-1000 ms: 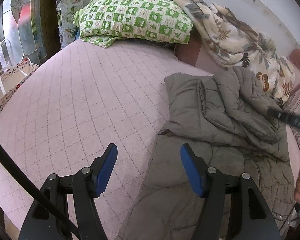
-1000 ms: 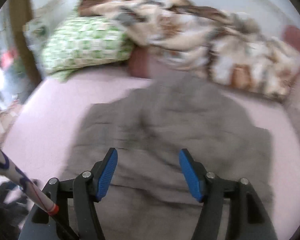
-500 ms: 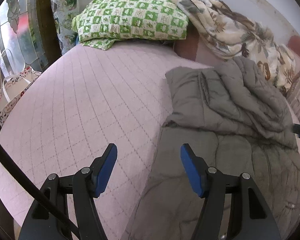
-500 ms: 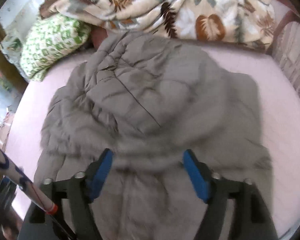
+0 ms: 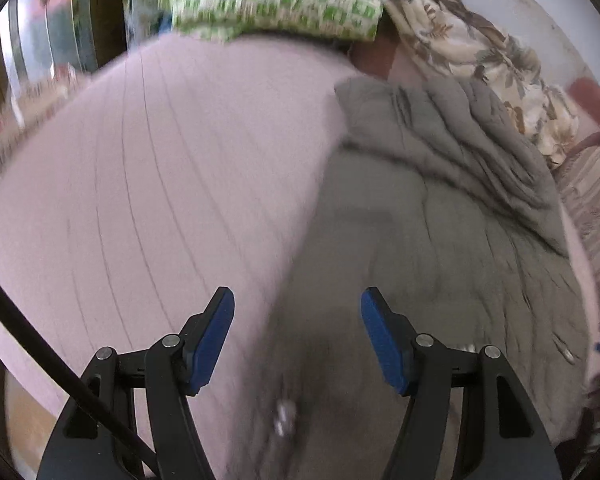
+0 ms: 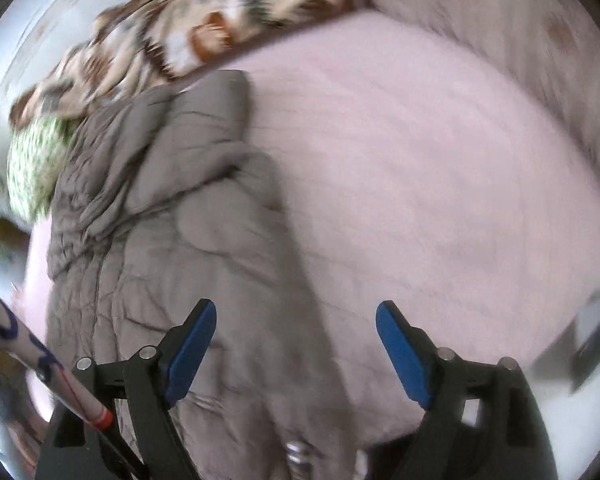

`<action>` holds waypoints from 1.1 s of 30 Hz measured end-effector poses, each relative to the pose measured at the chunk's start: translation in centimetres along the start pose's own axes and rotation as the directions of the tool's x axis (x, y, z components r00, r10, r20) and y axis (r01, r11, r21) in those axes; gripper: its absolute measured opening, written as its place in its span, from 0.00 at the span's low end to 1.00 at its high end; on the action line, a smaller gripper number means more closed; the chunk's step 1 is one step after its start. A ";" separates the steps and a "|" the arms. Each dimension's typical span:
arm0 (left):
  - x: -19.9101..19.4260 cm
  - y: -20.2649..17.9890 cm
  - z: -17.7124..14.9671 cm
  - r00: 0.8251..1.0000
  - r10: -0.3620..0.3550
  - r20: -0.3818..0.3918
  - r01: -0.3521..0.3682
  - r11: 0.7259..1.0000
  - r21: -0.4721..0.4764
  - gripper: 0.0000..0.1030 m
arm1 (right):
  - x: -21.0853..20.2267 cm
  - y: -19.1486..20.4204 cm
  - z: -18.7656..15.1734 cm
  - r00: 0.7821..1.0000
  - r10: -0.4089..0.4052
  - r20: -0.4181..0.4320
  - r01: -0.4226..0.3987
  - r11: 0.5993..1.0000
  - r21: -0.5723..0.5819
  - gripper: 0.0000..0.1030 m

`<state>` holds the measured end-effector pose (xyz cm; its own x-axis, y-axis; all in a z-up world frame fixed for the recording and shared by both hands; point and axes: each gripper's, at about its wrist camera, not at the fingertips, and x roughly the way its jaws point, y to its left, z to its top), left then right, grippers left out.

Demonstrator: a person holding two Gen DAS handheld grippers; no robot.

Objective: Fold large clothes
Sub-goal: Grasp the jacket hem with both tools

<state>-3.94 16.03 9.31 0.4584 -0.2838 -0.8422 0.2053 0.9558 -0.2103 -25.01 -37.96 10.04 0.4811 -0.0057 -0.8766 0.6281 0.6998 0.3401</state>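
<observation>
Jacket (image 5: 440, 240): grey, rumpled on pink bed (image 5: 160, 180)
Left gripper (image 5: 296, 336): spread, empty, above the jacket's edge
Right gripper (image 6: 296, 348): opening, nothing between

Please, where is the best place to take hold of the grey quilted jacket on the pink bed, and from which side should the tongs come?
Probably the grey quilted jacket is best gripped at its two long side edges near the hem. The left tongs straddle the left edge, the right tongs, opening, the right edge. Come from above and outside: there the fabric lies flat on the pink bed, while the far part is bunched.
</observation>
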 end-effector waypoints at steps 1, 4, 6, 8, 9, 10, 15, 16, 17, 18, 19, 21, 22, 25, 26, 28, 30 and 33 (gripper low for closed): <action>0.2 0.2 -0.4 1.000 -0.007 -0.016 0.007 1.000 -0.003 0.63 | 0.3 -1.4 -0.4 1.000 0.028 -0.009 -0.028 0.999 0.042 0.84; 0.6 0.9 -1.6 0.999 -0.032 -0.043 0.032 0.999 -0.017 0.63 | 1.6 -3.8 -1.8 0.993 0.115 -0.033 -0.110 0.986 0.127 0.84; 1.0 1.6 -1.8 0.994 -0.085 -0.064 0.081 0.995 -0.055 0.64 | 2.6 -4.6 -2.9 0.983 0.178 -0.053 -0.167 0.972 0.163 0.84; 1.0 2.3 -2.0 0.989 -0.135 -0.059 0.129 0.987 -0.096 0.67 | 3.4 -4.6 -4.1 0.970 0.232 -0.067 -0.217 0.960 0.177 0.85; 1.0 2.4 -2.1 0.987 -0.151 -0.062 0.144 0.984 -0.105 0.67 | 3.3 -4.6 -4.6 0.969 0.239 -0.054 -0.227 0.959 0.168 0.85; 0.9 2.4 -2.2 0.985 -0.161 -0.064 0.153 0.982 -0.109 0.68 | 3.2 -4.4 -4.9 0.969 0.242 -0.045 -0.233 0.960 0.154 0.86; 0.5 2.3 -3.6 0.963 -0.254 -0.091 0.243 0.963 -0.117 0.68 | 3.4 -3.5 -6.8 0.952 0.297 -0.076 -0.287 0.950 0.119 0.87; 0.3 2.4 -4.0 0.958 -0.272 -0.096 0.260 0.958 -0.118 0.69 | 3.5 -3.4 -7.1 0.948 0.308 -0.085 -0.298 0.948 0.113 0.87; 0.2 2.6 -4.4 0.953 -0.288 -0.098 0.276 0.954 -0.122 0.69 | 3.4 -3.3 -7.5 0.942 0.322 -0.092 -0.311 0.944 0.111 0.87; -0.1 2.7 -5.0 0.945 -0.311 -0.100 0.297 0.946 -0.133 0.69 | 3.4 -3.3 -8.0 0.936 0.337 -0.099 -0.326 0.939 0.111 0.87; -0.2 2.8 -5.4 0.941 -0.325 -0.098 0.310 0.940 -0.141 0.69 | 3.5 -3.2 -8.4 0.931 0.349 -0.107 -0.338 0.935 0.111 0.87; -0.5 2.9 -6.1 0.935 -0.343 -0.091 0.327 0.933 -0.154 0.69 | 3.5 -3.0 -9.2 0.921 0.370 -0.124 -0.358 0.928 0.107 0.87; -0.6 2.9 -6.2 0.934 -0.346 -0.090 0.330 0.931 -0.158 0.69 | 3.5 -2.8 -9.6 0.919 0.373 -0.127 -0.363 0.927 0.100 0.88; -1.1 2.5 -6.9 0.945 -0.317 -0.083 0.303 0.941 -0.148 0.69 | 3.4 -2.4 -10.6 0.914 0.380 -0.143 -0.371 0.925 0.086 0.88; -1.2 2.1 -7.2 0.952 -0.296 -0.080 0.284 0.950 -0.132 0.69 | 3.3 -2.2 -11.1 0.914 0.378 -0.149 -0.371 0.925 0.079 0.88; -1.6 1.2 -7.8 0.965 -0.251 -0.077 0.244 0.966 -0.086 0.69 | 3.4 -2.1 -11.6 0.912 0.378 -0.163 -0.371 0.926 0.069 0.88; -1.9 0.3 -8.3 0.974 -0.213 -0.077 0.211 0.977 -0.039 0.69 | 3.5 -1.9 -12.3 0.912 0.373 -0.169 -0.369 0.928 0.056 0.88; -2.0 -1.0 -9.3 0.984 -0.158 -0.083 0.161 0.987 0.026 0.71 | 3.7 -1.6 -13.1 0.910 0.371 -0.186 -0.369 0.928 0.045 0.88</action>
<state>-13.11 16.35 6.57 0.3471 -0.4242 -0.8364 0.2992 0.8953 -0.3299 -32.23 -29.80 1.77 0.5573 0.3871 -0.7346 0.4329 0.6195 0.6548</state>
